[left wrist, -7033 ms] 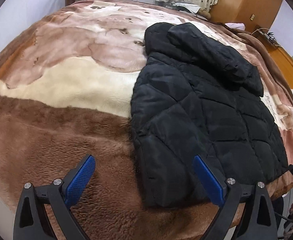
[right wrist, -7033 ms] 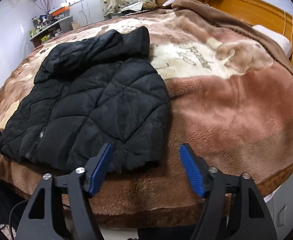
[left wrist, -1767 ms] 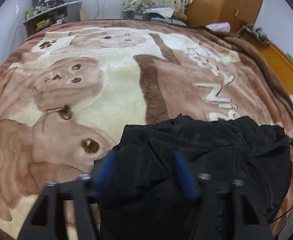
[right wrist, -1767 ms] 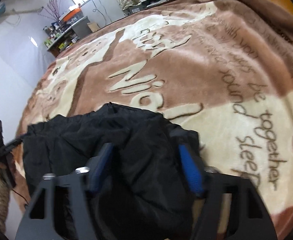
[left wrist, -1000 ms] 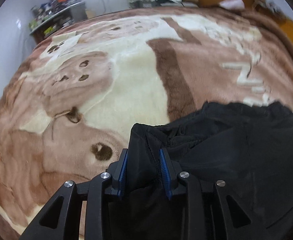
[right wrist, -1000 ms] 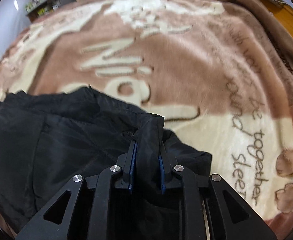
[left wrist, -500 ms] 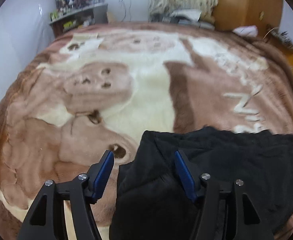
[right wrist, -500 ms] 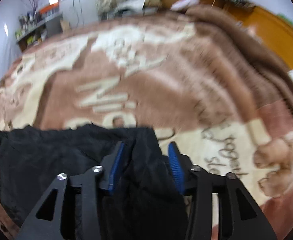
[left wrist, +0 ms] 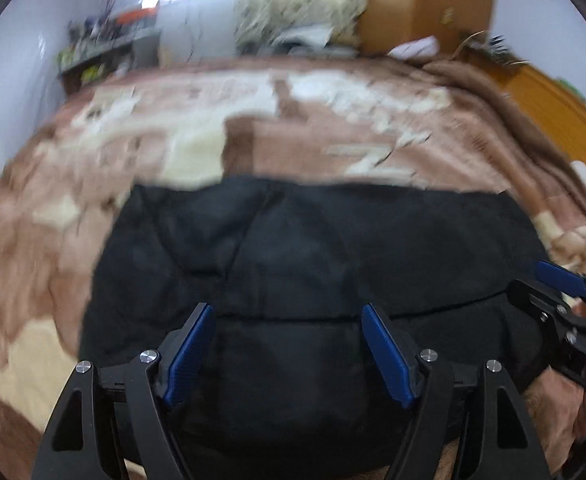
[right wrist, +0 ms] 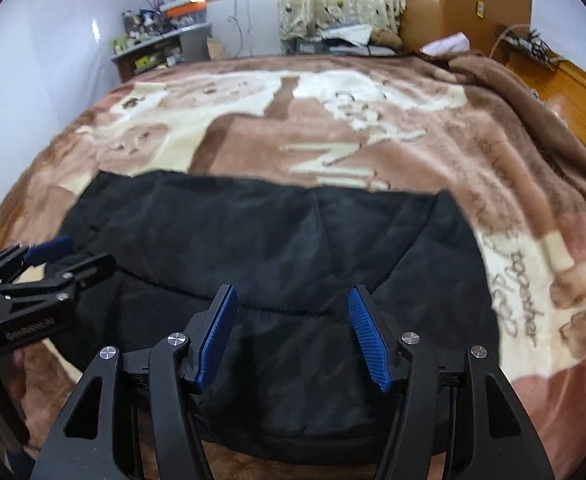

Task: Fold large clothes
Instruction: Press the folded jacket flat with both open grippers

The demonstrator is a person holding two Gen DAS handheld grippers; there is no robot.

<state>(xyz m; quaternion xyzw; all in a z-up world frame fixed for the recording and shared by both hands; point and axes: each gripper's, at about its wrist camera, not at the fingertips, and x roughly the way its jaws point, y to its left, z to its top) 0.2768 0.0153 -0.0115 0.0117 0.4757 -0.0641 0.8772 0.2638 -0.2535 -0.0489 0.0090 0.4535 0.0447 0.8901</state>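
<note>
A black quilted jacket [left wrist: 313,264] lies folded over into a wide bundle on the near part of the bed; it also shows in the right wrist view [right wrist: 277,248]. My left gripper [left wrist: 289,344] is open and empty, above the jacket's near left part. My right gripper [right wrist: 291,336] is open and empty, above the jacket's near right part. Each gripper shows in the other's view: the right one [left wrist: 561,296] at the jacket's right edge, the left one [right wrist: 45,264] at its left edge. The left wrist view is blurred.
A brown and cream plush blanket [right wrist: 333,128] covers the whole bed. A wooden headboard [right wrist: 573,92] runs along the right side. A cluttered shelf [right wrist: 157,48], a curtained window and a wooden wardrobe [right wrist: 453,4] stand beyond the far end.
Both grippers have let go of the jacket's folded edge, opened and pulled back toward the near edge of the bed. The jacket now lies folded over and still.
</note>
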